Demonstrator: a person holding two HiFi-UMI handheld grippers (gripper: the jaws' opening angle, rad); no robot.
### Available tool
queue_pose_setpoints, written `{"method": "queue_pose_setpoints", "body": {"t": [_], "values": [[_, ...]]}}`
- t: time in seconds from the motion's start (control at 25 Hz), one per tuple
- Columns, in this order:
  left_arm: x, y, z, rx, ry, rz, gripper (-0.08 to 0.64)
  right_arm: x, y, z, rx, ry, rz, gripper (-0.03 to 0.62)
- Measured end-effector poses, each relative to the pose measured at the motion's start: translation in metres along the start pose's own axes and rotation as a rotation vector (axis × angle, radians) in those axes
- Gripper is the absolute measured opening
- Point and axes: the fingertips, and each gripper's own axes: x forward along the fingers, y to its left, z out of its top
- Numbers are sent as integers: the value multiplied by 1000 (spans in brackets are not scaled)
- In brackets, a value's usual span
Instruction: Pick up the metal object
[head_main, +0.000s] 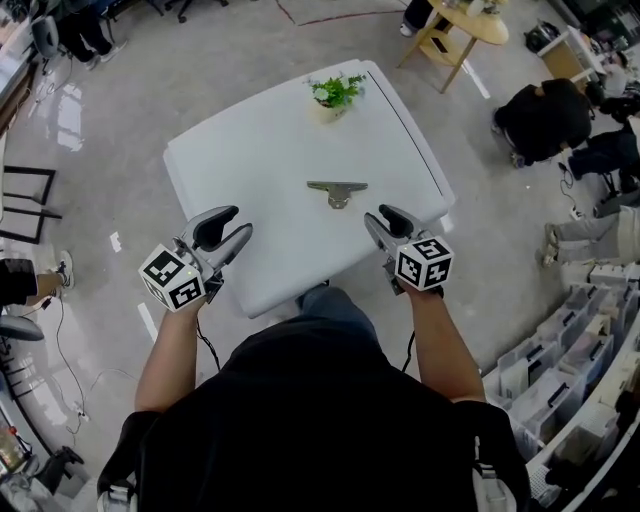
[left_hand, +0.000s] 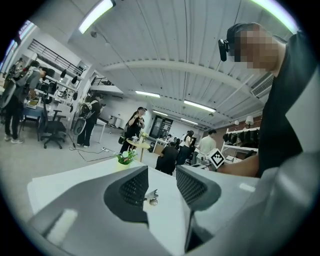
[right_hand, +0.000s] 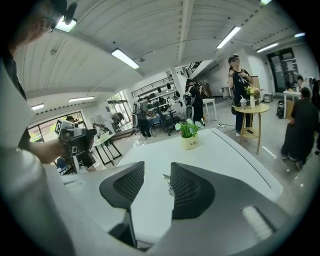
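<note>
1. Jaws on my left gripper (head_main: 235, 222) stand moderately apart with nothing between them. The gripper hovers at the near left edge of the white table (head_main: 250, 140).
2. In the left gripper view I see the metal object (left_hand: 151, 197) through the gap of that gripper (left_hand: 161, 175). It lies on the table ahead, clear of both jaws.
3. My right gripper (head_main: 378, 217) hovers at the near right edge, its jaws parted about as far and holding nothing.
4. The metal object (head_main: 338, 190), a flat bar with a knob under its middle, lies ahead of and between the two grippers, nearer the right one.
5. In the right gripper view it (right_hand: 165, 176) is partly hidden behind the right-hand jaw of that gripper (right_hand: 157, 175).
6. A potted plant (head_main: 335, 95) stands beyond the object, well ahead of both grippers.
</note>
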Motion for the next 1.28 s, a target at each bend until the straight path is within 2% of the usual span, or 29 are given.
{"method": "queue_pose_setpoints", "body": {"t": [0.28, 0.56, 0.88, 1.28], "values": [[0, 6, -4, -18, 3, 24, 173, 23, -13, -17, -80, 79, -28, 176], [3, 10, -10, -36, 21, 39, 173, 41, -26, -32, -162, 152, -42, 187], [1, 16, -16, -62, 32, 62, 175, 65, -32, -49, -251, 228, -37, 183], [-3, 25, -26, -90, 38, 102, 175, 91, -35, -67, -418, 319, -11, 190]]}}
